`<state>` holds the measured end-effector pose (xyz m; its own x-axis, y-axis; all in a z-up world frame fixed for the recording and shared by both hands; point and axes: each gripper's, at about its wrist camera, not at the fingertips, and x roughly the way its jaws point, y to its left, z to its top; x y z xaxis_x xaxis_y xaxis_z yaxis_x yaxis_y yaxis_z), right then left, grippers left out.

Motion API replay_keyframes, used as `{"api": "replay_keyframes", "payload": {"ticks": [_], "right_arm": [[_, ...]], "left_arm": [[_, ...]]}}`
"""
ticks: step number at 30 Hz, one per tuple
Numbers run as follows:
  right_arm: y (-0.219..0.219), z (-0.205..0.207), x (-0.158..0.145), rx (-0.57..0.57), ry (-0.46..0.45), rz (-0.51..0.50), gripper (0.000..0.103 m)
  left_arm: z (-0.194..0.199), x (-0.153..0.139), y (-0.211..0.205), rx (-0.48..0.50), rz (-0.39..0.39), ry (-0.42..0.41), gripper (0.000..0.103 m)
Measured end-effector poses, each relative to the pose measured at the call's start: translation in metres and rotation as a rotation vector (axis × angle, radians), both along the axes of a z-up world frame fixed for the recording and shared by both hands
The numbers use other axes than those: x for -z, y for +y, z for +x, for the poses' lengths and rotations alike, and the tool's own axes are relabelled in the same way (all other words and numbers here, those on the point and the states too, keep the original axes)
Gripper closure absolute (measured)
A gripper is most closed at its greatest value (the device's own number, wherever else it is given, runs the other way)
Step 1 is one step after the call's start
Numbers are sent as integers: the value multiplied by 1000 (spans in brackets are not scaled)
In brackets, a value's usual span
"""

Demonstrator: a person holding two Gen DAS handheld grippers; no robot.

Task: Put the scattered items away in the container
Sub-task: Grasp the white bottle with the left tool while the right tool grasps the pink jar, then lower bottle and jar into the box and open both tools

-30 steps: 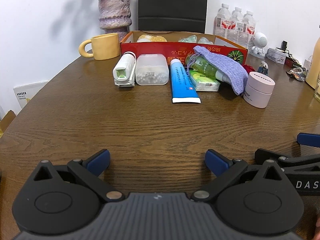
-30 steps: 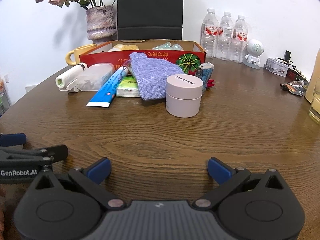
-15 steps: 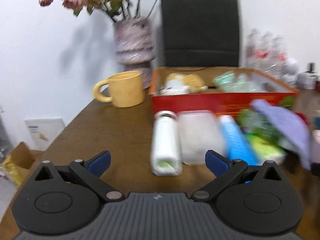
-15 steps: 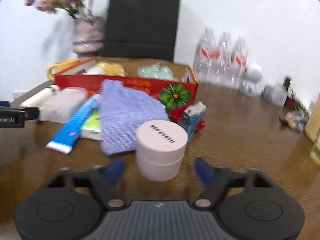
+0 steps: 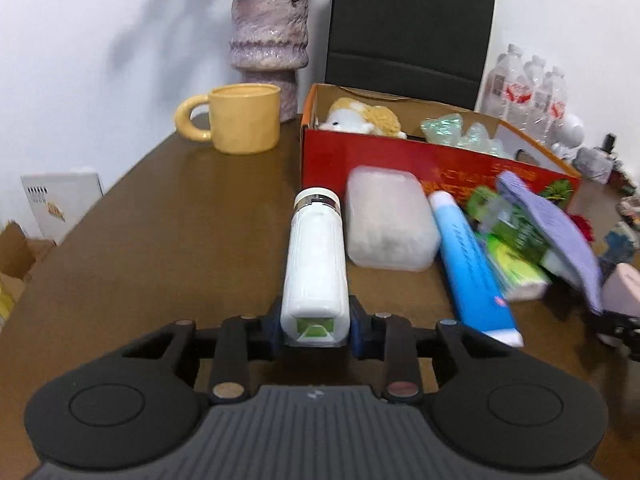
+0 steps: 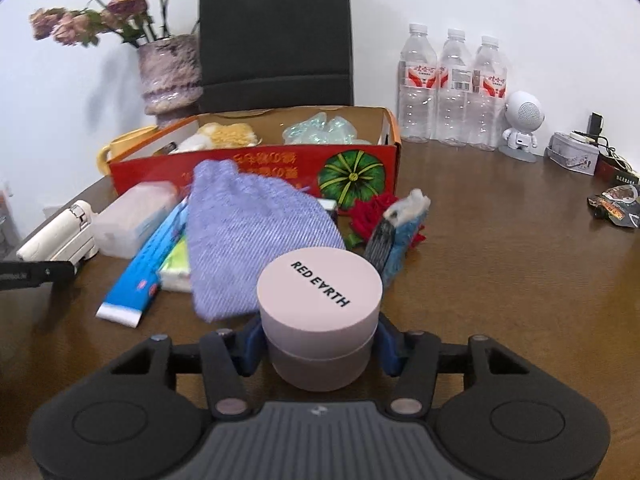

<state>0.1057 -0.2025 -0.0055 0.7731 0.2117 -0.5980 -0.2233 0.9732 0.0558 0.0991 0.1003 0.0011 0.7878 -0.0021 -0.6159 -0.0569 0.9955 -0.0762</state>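
Observation:
My left gripper [image 5: 315, 330] is shut on the near end of a white bottle [image 5: 316, 264] that lies on the table. My right gripper [image 6: 318, 340] is shut on a pink RED EARTH jar [image 6: 319, 312]. The red cardboard box [image 6: 256, 166] stands behind the items and holds a plush toy [image 5: 362, 117] and a clear bag [image 6: 320, 130]. In front of it lie a clear plastic case [image 5: 388, 220], a blue tube [image 5: 468, 264], a purple cloth pouch [image 6: 248, 236], a green tissue pack [image 5: 516, 268] and a red flower [image 6: 372, 214].
A yellow mug [image 5: 240, 118] and a purple vase [image 5: 270, 46] stand left of the box. A black chair [image 6: 276, 36] is behind it. Three water bottles [image 6: 452, 88], a white robot figure [image 6: 522, 126] and small clutter [image 6: 616, 204] sit at the right.
Both grippers moved forward from the near table edge to the items and closed. The left closed on the white bottle, the right on the pink jar.

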Motion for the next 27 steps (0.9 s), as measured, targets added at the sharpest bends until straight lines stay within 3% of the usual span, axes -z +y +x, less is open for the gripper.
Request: {"api": "replay_keyframes", "payload": {"ticks": [2, 3, 4, 5, 6, 7, 8, 9, 10, 15, 20, 24, 27], "right_arm": [[-1, -3, 0, 0, 1, 7, 48], [-2, -2, -1, 1, -3, 17, 43], [-2, 0, -2, 3, -7, 27, 33], [-1, 3, -2, 10, -8, 20, 27], [0, 7, -2, 17, -8, 13, 27], [0, 8, -2, 16, -5, 14, 28], [0, 9, -1, 16, -3, 16, 36], [1, 10, -1, 15, 0, 17, 40], [1, 11, -1, 14, 2, 19, 48], [-5, 4, 0, 23, 5, 31, 48], [-12, -4, -1, 49, 0, 77, 49], [-13, -26, -13, 33, -14, 64, 49], [-15, -40, -38, -9, -58, 96, 49]], "left_arm": [[-7, -1, -2, -12, 0, -23, 67], [-11, -1, -3, -18, 0, -35, 58], [-11, -4, -4, -16, 5, -60, 39], [-8, -5, -5, -19, 15, -78, 32], [-4, -6, -6, -16, 25, -78, 32], [1, -6, -7, -14, 36, -77, 39], [6, -6, -9, -11, 47, -76, 47], [9, -3, -8, -9, 44, -61, 65], [13, -1, -8, -6, 42, -47, 72], [6, 4, 1, -32, -19, -45, 73], [-12, 0, -4, -73, -20, -44, 73], [-42, -33, -14, -14, -51, -144, 73], [-32, -63, -22, 51, -62, -187, 73]]}}
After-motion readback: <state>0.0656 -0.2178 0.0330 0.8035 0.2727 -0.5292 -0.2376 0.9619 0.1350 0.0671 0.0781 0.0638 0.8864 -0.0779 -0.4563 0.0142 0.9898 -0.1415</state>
